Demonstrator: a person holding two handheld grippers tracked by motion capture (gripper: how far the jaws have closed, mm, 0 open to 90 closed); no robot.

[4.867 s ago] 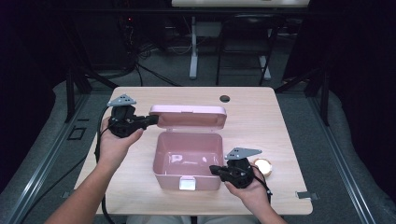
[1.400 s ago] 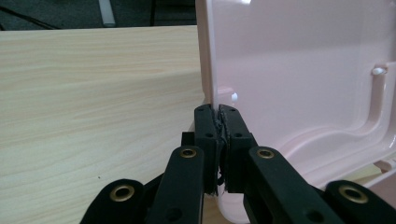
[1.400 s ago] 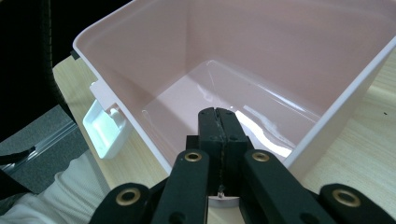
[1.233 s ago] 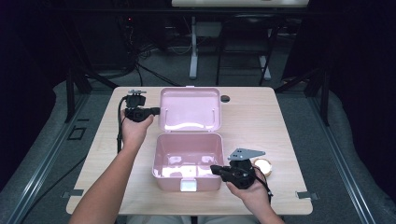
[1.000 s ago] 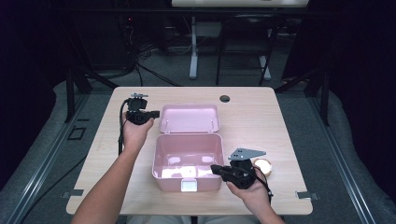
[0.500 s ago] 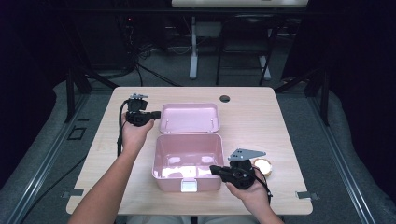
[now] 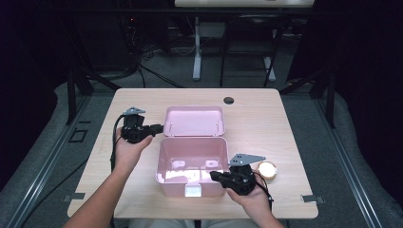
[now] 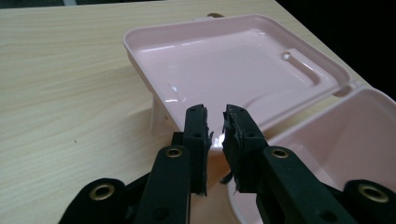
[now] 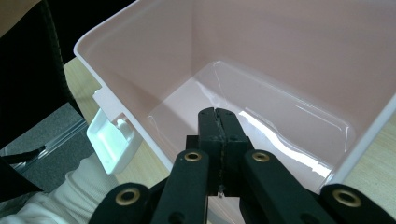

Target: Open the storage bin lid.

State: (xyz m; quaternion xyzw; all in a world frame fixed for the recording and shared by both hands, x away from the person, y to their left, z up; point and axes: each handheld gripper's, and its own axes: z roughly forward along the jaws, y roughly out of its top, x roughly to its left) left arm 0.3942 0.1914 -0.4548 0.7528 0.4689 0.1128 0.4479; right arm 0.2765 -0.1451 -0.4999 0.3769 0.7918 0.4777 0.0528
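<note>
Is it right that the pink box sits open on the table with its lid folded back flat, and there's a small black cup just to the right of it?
Not quite. The pink box does sit open on the table with its lid folded back flat, but the small cup to its right is orange and glowing bright, not black. The high view shows it, beside the right hand-held gripper.

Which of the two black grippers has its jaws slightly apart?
The left gripper, beside the open pink lid: a gap shows between its jaws, nothing in it. The right gripper, over the pink box, has jaws pressed together.
</note>
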